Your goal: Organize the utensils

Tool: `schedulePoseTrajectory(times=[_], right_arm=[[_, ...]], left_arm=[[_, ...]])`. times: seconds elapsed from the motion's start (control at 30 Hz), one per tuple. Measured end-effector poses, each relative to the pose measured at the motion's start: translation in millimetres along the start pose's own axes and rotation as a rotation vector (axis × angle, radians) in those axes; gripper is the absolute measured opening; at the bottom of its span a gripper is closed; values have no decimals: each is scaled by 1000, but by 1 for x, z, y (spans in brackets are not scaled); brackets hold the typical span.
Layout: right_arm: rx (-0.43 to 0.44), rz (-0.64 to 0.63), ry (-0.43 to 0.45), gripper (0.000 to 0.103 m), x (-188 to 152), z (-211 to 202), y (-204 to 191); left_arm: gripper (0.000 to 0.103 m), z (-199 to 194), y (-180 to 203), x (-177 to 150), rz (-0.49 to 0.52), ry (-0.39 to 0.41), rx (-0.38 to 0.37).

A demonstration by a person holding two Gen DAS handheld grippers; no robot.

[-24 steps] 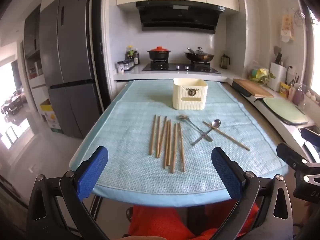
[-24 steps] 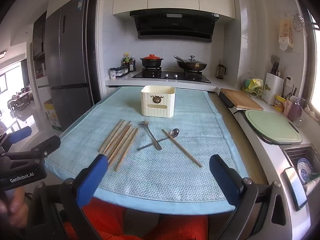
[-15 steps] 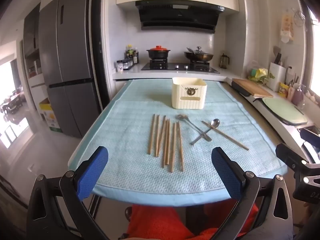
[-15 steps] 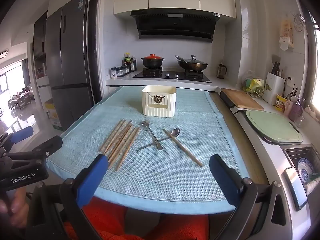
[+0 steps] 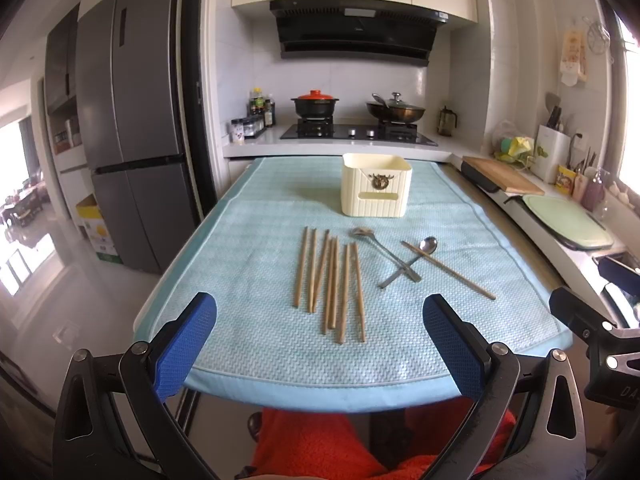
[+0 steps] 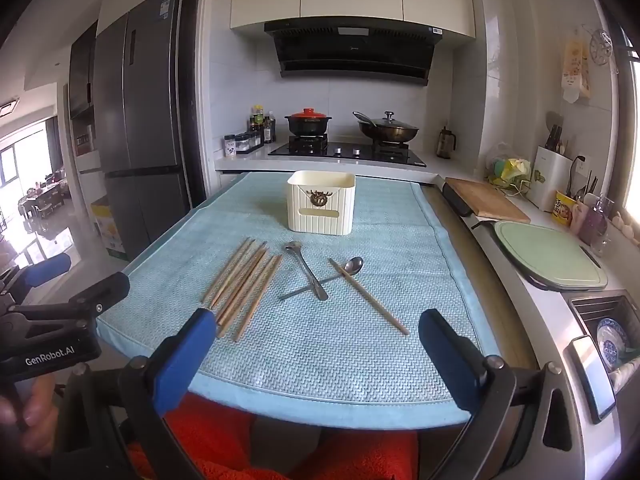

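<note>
Several wooden chopsticks [image 5: 332, 280] [image 6: 244, 284] lie side by side on a light blue cloth [image 5: 248, 280] [image 6: 340, 352]. To their right two metal spoons [image 5: 394, 258] [image 6: 310, 274] lie crossed, with one more chopstick [image 5: 448, 270] [image 6: 368, 296] slanting beside them. A cream utensil holder [image 5: 376, 190] [image 6: 321, 208] stands upright farther back. My left gripper [image 5: 320, 332] and my right gripper [image 6: 316, 340] both hover open over the cloth's near edge, nothing between the blue pads. Each gripper shows at the side of the other's view.
A grey fridge [image 5: 132, 148] stands left of the table. Behind it a stove carries a red-lidded pot [image 5: 315, 104] and a wok [image 5: 396, 110]. Along the right counter lie a wooden board [image 5: 504, 176], a green board [image 6: 548, 254] and a sink with dishes [image 6: 612, 340].
Both views have crept slightly forward and up over the cloth. The utensils and the holder lie as before, and both grippers stay open.
</note>
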State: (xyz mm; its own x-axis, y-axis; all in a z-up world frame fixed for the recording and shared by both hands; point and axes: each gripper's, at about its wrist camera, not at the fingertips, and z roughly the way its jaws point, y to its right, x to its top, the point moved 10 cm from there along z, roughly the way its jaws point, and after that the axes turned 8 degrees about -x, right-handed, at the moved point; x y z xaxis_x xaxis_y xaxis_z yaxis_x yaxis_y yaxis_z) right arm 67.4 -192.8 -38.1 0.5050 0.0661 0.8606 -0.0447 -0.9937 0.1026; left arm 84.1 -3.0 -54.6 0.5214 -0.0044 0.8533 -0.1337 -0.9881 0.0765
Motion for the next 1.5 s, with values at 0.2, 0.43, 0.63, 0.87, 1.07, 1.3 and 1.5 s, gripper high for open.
schedulePoseTrajectory(times=[0.2,0.43,0.63,0.87,1.07,1.3,1.5], right_arm=[[0,-1,1,103,0,0,1],[-8,3,-6,103,-1,4,5],[-11,4,-6,103,0,5,6],[-10,10,-16,103,-2,9,7],[-4,5,-21,103,-2,9,4],[-5,9,-25,103,-4,10,2],[-2,11,-29,103,-3,11,1]], left_arm=[[103,3,1,2,4,2,-6],[103,6,3,4,7,-2,-10],[103,8,7,6,12,-5,-12],[103,11,10,5,15,-9,-11],[103,14,9,3,14,-14,-12],[103,15,8,1,16,-17,-13],[103,17,7,0,14,-24,-12]])
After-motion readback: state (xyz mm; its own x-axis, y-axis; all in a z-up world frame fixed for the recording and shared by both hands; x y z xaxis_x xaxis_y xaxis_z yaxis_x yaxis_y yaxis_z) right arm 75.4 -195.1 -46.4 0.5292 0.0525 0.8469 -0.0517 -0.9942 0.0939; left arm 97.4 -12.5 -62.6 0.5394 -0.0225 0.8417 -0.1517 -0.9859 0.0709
